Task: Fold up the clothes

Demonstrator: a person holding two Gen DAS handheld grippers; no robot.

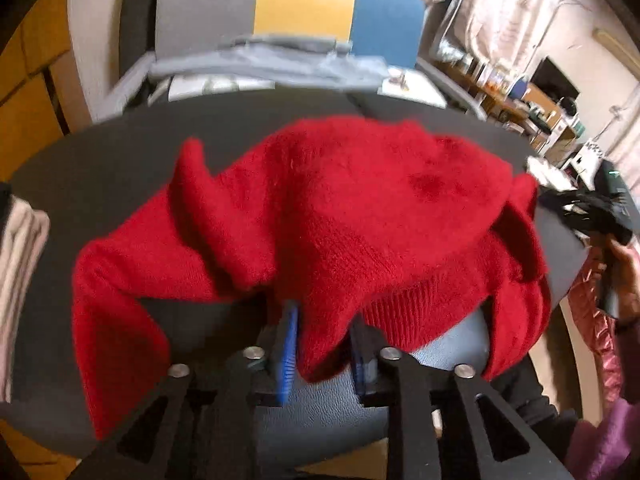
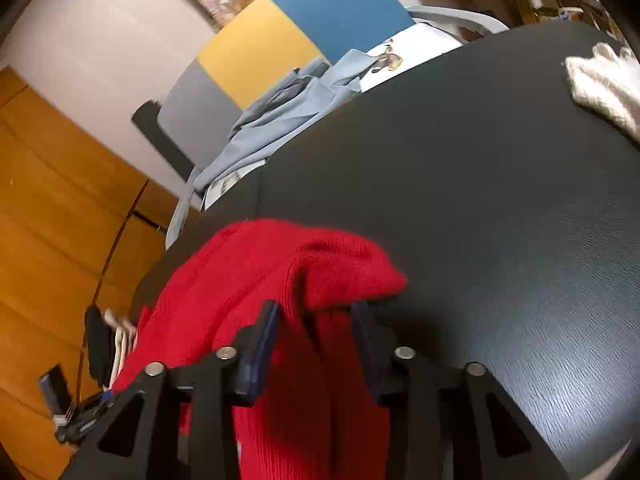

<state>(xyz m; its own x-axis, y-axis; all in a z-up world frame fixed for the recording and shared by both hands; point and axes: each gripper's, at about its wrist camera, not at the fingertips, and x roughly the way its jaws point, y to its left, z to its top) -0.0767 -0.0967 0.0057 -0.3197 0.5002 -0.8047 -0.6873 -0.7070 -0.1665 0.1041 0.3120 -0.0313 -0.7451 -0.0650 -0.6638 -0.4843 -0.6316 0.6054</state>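
Red knitwear dominates both views: a fluffy red sweater (image 1: 340, 216) lies crumpled on the dark, wood-grained bench (image 2: 500, 200), its hem draping over the near edge. The left gripper (image 1: 324, 344) has its jaws partly apart with a fold of hem hanging between them, the pads not clearly pressing it. The right gripper (image 2: 316, 344) likewise stands partly open around another bunch of the knit. A white garment (image 2: 604, 84) rests at the far corner. Beyond the bench, a pale blue shirt (image 2: 288, 120) is slumped on a chair (image 2: 296, 36) with grey, yellow and blue panels, against a white wall and orange wooden cabinets (image 2: 52, 200).
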